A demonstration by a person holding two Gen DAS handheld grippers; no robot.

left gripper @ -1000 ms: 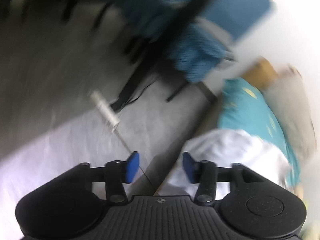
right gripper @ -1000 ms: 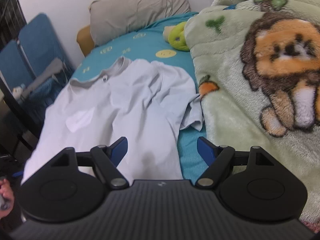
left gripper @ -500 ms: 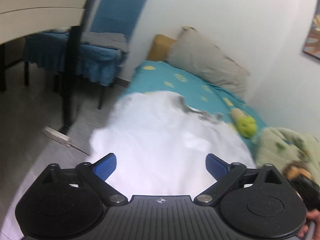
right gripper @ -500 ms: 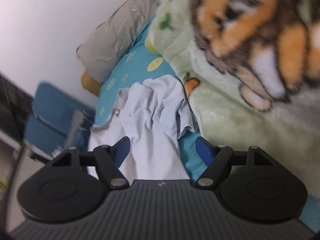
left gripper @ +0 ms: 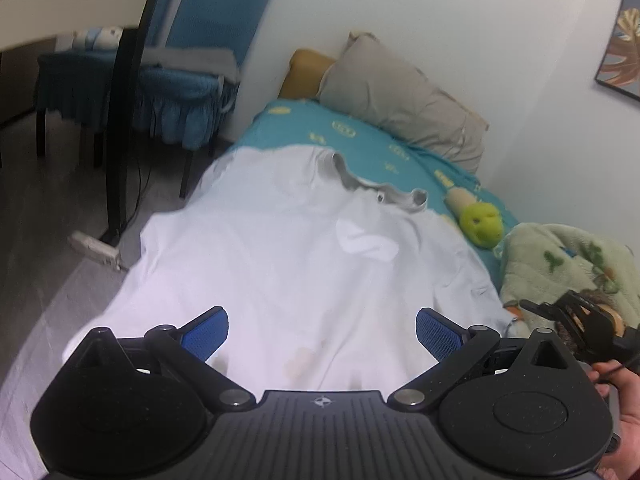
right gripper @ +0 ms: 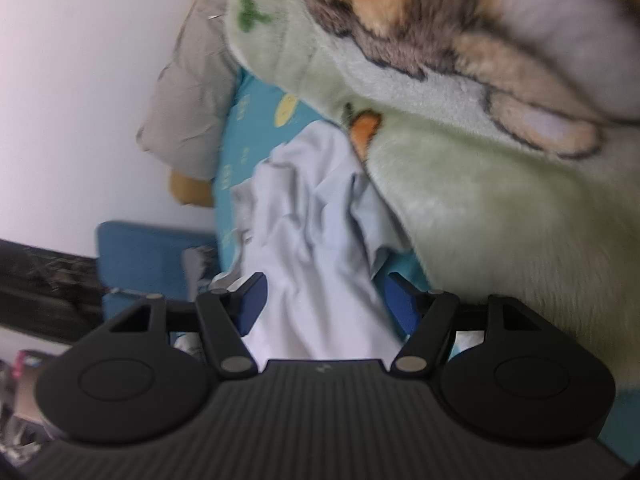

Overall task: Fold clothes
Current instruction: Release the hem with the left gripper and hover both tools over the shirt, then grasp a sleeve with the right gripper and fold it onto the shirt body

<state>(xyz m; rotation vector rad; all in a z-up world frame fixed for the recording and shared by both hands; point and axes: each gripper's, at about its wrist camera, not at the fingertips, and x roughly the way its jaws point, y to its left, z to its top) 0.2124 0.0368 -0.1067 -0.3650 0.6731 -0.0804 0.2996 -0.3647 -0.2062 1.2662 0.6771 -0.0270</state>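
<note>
A bed (left gripper: 360, 136) in a teal sheet is standing against a white wall (left gripper: 440, 20), a grey pillow (left gripper: 404, 96) lying at its head. Left of the bed, blue chairs (left gripper: 192, 60) are sitting on grey floor (left gripper: 52, 208); a framed picture (left gripper: 622, 56) is hanging right of the pillow.

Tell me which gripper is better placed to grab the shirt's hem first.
Probably the left gripper: it is open, squarely facing the near hem of the shirt. The right gripper, also open, faces the rumpled side by the blanket.

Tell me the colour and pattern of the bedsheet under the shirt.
Teal with small yellow motifs; the bedsheet shows best in the left wrist view.
</note>
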